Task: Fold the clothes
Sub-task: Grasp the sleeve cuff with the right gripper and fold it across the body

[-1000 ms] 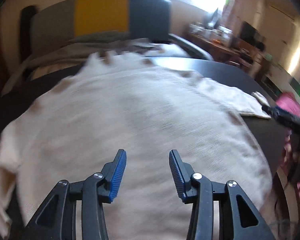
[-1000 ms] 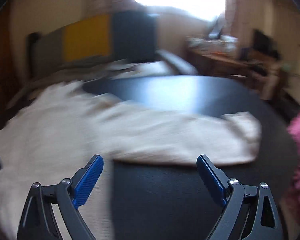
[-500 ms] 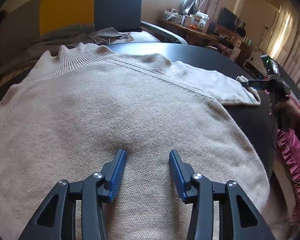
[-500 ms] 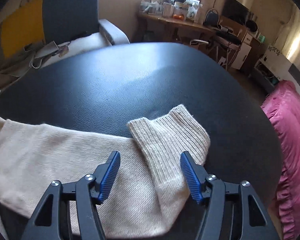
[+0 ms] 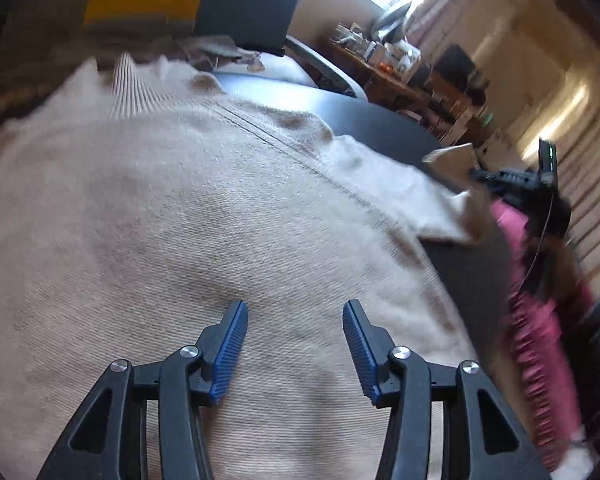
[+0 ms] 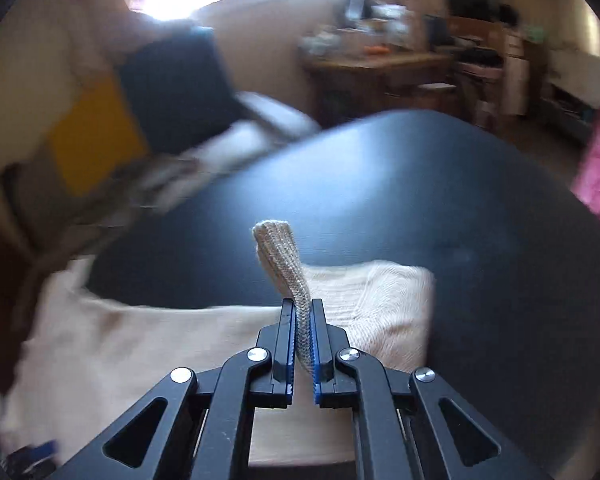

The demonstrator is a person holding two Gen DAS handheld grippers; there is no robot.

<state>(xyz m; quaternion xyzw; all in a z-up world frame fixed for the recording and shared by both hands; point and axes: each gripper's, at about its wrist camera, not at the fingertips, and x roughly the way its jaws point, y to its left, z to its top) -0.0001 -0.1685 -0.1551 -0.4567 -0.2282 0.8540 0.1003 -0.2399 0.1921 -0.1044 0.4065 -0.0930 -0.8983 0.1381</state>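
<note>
Right gripper (image 6: pixel 301 322) is pinching the sweater's (image 5: pixel 172 216) ribbed cuff (image 6: pixel 284 264) near the tabletop's (image 6: pixel 440 184) edge, ready to fold; left gripper (image 5: pixel 296 346) is hovering unclenched over the body.

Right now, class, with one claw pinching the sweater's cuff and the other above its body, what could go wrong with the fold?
1. The right claw pinches only a narrow ridge of the ribbed cuff; a pull may slip it free.
2. The left claw is open over the sweater, not pinning it, so the body may drag across the smooth black table.
3. The lifted sleeve could land twisted.
</note>
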